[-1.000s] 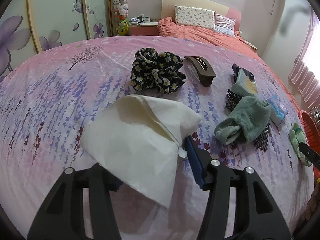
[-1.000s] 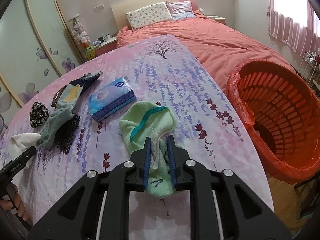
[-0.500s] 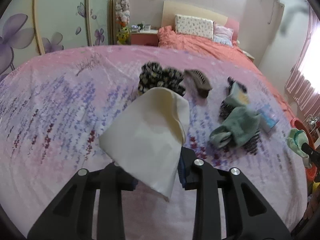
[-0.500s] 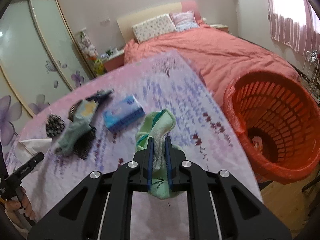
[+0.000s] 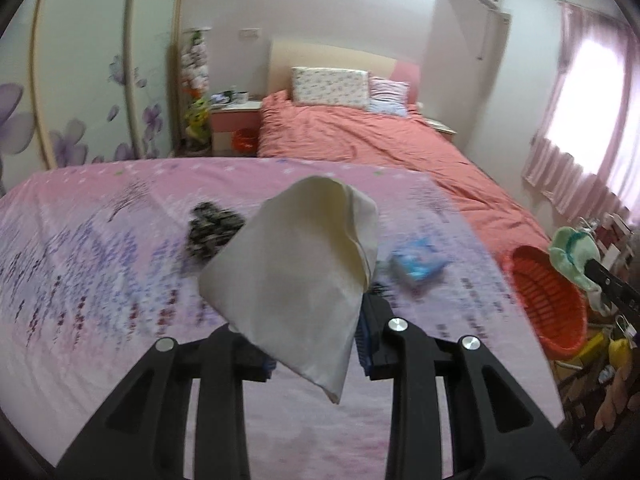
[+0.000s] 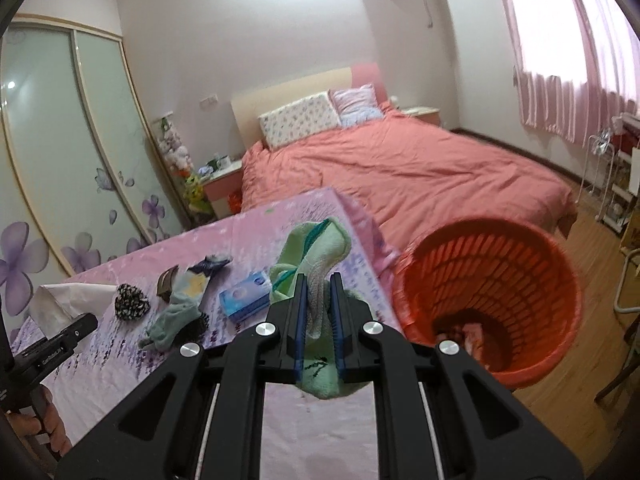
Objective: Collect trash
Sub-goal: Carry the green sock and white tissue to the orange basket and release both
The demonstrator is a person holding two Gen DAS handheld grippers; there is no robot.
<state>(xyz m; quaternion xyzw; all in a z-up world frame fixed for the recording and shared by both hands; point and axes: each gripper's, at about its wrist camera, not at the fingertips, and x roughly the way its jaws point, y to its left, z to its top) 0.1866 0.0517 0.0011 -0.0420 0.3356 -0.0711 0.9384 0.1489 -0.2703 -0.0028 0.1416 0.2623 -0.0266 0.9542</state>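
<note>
Over pink floral tabletop (image 6: pixel 120 364), L to R:
- L gripper (image 5: pixel 316 344): fingers pinching cream paper bag (image 5: pixel 296 272), bag lifted clear of cloth, hanging crumpled btwn pads.
- Black-white scrunchie (image 6: pixel 130 302), on cloth.
- Brown hair clip (image 6: pixel 166 282), beside it.
- Grey-green sock (image 6: pixel 172 320) over dark brush, w/ a patterned sock (image 6: pixel 200 276) behind.
- Blue tissue pack (image 6: pixel 244 296), flat on cloth.
- R gripper (image 6: pixel 318 320): fingers clamped tight on green cloth (image 6: pixel 316 252), held up off table, ends drooping both sides.
- Orange basket (image 6: pixel 492 292), on floor just R of table; red liner, some scraps at bottom.
</note>
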